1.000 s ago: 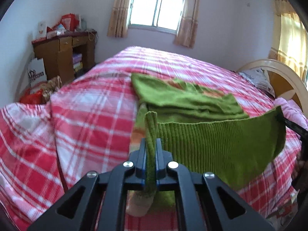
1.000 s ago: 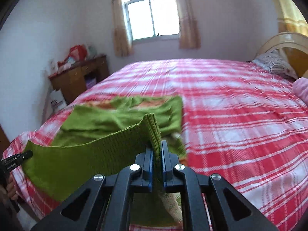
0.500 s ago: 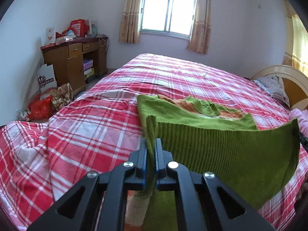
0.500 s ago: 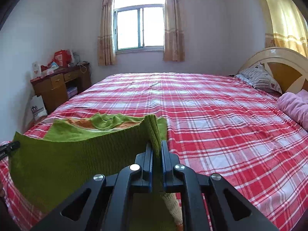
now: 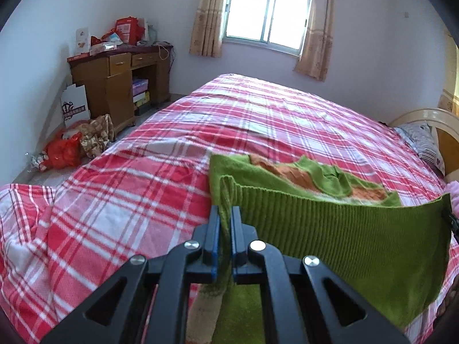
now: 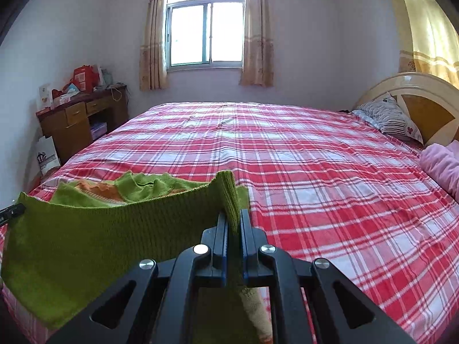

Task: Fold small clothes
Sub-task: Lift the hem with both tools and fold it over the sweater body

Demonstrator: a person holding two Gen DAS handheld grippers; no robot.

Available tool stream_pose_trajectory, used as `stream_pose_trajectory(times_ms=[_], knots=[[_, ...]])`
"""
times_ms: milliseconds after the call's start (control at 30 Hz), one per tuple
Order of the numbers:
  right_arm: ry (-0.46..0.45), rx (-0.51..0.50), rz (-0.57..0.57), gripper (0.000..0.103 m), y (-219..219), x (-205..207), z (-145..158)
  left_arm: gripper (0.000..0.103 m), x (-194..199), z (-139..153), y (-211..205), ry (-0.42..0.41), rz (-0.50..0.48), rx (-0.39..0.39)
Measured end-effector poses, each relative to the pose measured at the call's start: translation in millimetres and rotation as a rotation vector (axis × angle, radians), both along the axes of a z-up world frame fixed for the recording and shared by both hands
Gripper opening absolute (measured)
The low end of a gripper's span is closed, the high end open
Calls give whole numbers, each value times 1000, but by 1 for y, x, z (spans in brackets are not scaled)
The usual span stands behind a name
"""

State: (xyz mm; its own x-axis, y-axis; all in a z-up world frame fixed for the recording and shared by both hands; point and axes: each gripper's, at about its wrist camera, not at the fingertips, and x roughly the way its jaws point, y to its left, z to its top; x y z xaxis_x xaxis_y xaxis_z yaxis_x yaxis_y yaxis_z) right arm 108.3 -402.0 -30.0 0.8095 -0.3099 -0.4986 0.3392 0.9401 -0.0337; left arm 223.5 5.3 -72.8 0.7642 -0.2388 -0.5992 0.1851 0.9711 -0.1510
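Observation:
A small green knit sweater (image 5: 338,229) with an orange inner patch lies on the red plaid bed (image 5: 160,189). Its ribbed hem edge is lifted and stretched taut between both grippers. My left gripper (image 5: 225,212) is shut on the hem's left corner. In the right wrist view my right gripper (image 6: 233,215) is shut on the opposite corner of the green sweater (image 6: 86,238). The rest of the sweater, with its neckline, lies flat behind the raised hem. The tip of the other gripper shows at each view's edge.
The plaid bed (image 6: 315,172) stretches far ahead toward a window. A wooden desk (image 5: 114,86) with clutter stands at the left wall, bags on the floor beside it. A headboard (image 6: 416,100), striped pillow (image 6: 387,120) and pink cloth (image 6: 441,166) are at the right.
Both grippers have carried the raised hem forward over the lying sweater, toward its neckline. Less of the flat sweater shows behind the hem now.

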Motion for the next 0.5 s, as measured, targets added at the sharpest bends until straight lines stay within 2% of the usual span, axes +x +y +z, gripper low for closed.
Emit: stream_pose_trajectory(times_ms=[133,233,267,400,500], knots=[[3,4,-5,6,-5,14,-3,6,18,-1,-3,19,13,-21],[7,14,-15,6,-9,23,-6,5,29,-3,-8,13,41,10],[9,14,-17,6,-11,27,-7,2,32,-3,-9,12,47,13],[34,10,-15,6,-16,46,-13,2,46,-1,-6,-1,80,8],[61,17,-12,6,-19,57,-19,2,56,3,-5,22,65,15]])
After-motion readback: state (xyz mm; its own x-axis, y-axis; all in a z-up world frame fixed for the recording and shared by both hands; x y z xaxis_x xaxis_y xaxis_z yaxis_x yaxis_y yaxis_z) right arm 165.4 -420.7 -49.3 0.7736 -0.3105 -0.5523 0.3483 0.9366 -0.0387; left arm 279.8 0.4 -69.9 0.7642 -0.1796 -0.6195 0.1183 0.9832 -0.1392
